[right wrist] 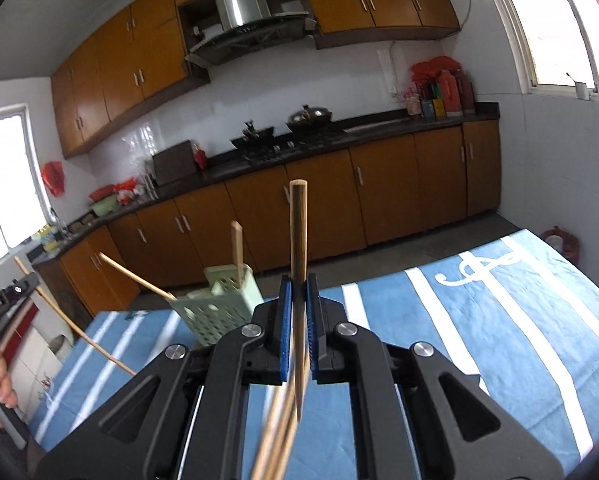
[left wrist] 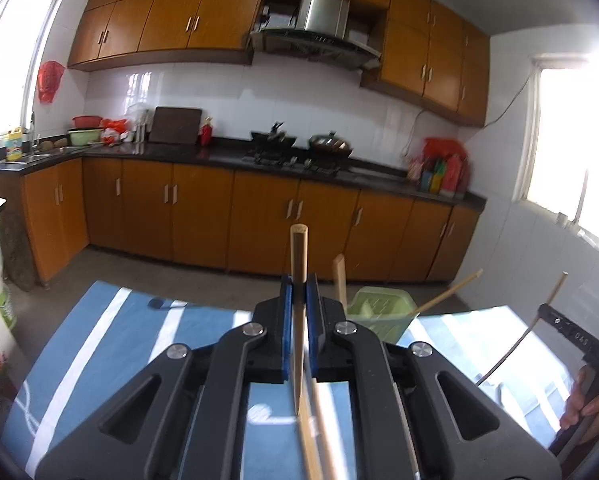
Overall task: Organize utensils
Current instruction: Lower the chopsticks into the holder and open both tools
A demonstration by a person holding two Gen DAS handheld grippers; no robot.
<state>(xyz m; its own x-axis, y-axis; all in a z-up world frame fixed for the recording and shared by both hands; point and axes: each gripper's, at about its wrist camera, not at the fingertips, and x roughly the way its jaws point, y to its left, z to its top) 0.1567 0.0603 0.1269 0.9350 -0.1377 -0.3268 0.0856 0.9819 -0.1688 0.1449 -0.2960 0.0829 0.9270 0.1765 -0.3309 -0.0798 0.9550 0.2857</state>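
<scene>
My left gripper (left wrist: 299,292) is shut on a wooden chopstick (left wrist: 298,256) that stands upright between its blue pads. In the same way, my right gripper (right wrist: 298,292) is shut on another upright chopstick (right wrist: 298,232). Just beyond both, a pale green perforated utensil holder (left wrist: 379,308) (right wrist: 215,304) stands on the blue striped tablecloth (left wrist: 111,344) (right wrist: 507,304). It holds one upright chopstick (right wrist: 236,252) and one leaning chopstick (right wrist: 135,276). Blurred loose chopsticks (left wrist: 315,440) (right wrist: 277,436) lie under the grippers. Each view catches the other gripper (left wrist: 545,314) (right wrist: 27,284) at its edge, with a hand (left wrist: 583,404) on it.
Behind the table runs a strip of grey floor, then orange lower cabinets (left wrist: 259,220) under a dark counter with a stove and woks (left wrist: 299,146). A white cabinet (right wrist: 39,352) stands by the table's left end. Bright windows (left wrist: 571,152) flank the room.
</scene>
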